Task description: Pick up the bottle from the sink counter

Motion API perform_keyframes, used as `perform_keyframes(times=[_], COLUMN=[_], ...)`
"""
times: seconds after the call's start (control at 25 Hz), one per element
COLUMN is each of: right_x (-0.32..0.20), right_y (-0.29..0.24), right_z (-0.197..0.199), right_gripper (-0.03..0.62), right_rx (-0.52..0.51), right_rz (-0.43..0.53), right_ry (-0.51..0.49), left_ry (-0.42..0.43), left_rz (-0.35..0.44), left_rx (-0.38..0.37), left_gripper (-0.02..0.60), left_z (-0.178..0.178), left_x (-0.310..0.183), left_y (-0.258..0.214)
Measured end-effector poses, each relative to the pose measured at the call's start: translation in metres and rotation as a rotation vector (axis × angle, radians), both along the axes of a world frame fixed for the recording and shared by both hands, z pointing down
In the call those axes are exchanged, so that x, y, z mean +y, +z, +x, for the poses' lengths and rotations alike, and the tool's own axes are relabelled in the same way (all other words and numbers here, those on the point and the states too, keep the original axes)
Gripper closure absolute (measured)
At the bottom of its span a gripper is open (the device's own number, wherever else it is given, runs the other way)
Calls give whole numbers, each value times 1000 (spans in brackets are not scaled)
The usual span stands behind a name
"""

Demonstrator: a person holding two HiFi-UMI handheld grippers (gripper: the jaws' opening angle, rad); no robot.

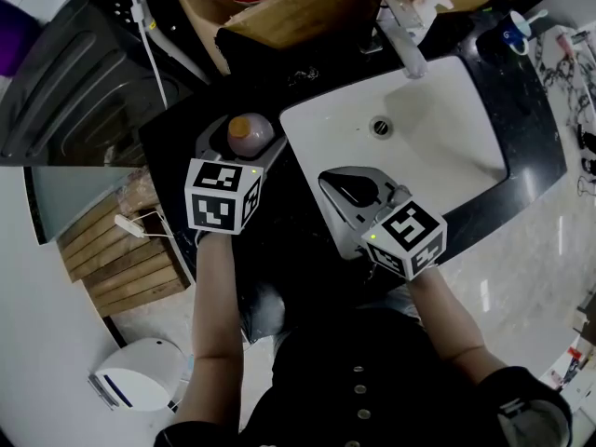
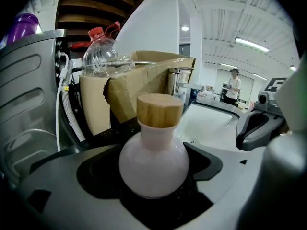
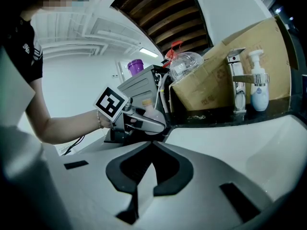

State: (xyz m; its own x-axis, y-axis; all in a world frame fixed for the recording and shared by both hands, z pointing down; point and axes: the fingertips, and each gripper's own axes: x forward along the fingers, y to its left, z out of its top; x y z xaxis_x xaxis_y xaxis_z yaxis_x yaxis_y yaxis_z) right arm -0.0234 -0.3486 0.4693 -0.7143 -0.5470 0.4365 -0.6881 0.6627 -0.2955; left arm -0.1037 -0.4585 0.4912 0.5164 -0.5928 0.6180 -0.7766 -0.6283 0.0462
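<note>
A round, pale pink bottle (image 1: 250, 133) with a wooden cap stands on the black counter (image 1: 182, 133) left of the sink. My left gripper (image 1: 244, 140) is open, and its jaws stand on either side of the bottle's body. In the left gripper view the bottle (image 2: 153, 162) fills the space between the pads, with a dark gap at its left side. My right gripper (image 1: 340, 186) hovers over the sink's near left corner, shut and holding nothing. In the right gripper view its tips (image 3: 153, 143) meet, with the left gripper (image 3: 144, 121) and bottle (image 3: 152, 114) beyond them.
The white sink basin (image 1: 447, 128) lies to the right, with a faucet (image 1: 402, 40) and a soap dispenser (image 1: 424, 7) at its back. A cardboard box (image 1: 307, 7) holding a clear plastic bottle (image 2: 103, 54) stands behind the counter. A grey appliance (image 1: 65, 73) sits at the left.
</note>
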Motion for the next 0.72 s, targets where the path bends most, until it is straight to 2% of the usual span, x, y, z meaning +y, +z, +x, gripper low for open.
perform_keyframes(times=[0.36, 0.72], right_x=[1, 2], right_y=[1, 3], right_z=[0, 3], right_gripper=[591, 591], right_rx=[-2, 1], right_rz=[-4, -5], right_ry=[1, 0], left_ry=[9, 14], left_rz=[5, 9], left_rx=[-67, -85], left_gripper=[189, 189], left_z=[2, 3], left_x=[0, -2], left_y=[7, 9])
